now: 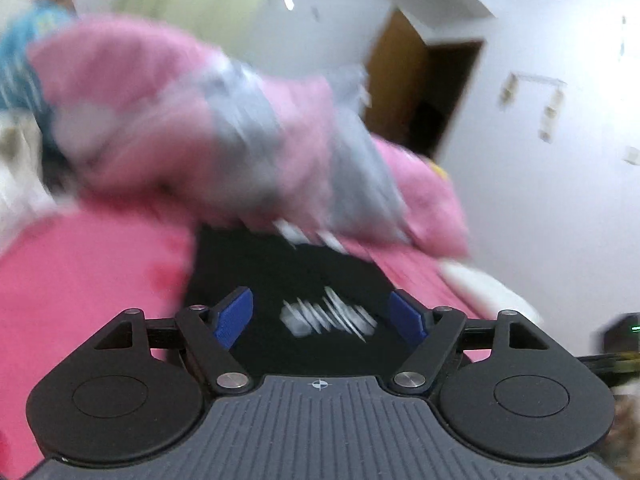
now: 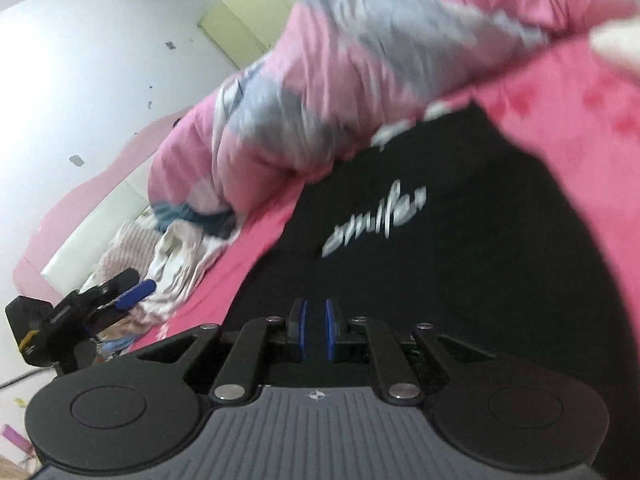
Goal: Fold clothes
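The black garment (image 2: 420, 240), a dark top with a white printed logo, lay spread on the pink bedsheet (image 1: 80, 280), directly ahead of both grippers. The left gripper (image 1: 323, 312) hovered over its near edge with its blue fingers (image 1: 234, 316) spread wide and nothing between them. The right gripper (image 2: 315, 330) had its fingers almost closed, only a narrow slit showing between the blue pads; black fabric filled the view behind them, but whether any cloth was pinched there could not be told.

Judging from this, the step was taking hold of the garment's near edge for a fold. To do it well, each gripper should catch a matching corner at the same distance from the logo, pinching only the black cloth and not the sheet beneath, then lift evenly so the fold line stays straight.

A bulky pink and grey quilt (image 1: 208, 120) was heaped just beyond the garment and overlapped its far edge, which could snag the fold. A loose pile of other clothes (image 2: 168, 264) lay beside it on the bed, near the left gripper.
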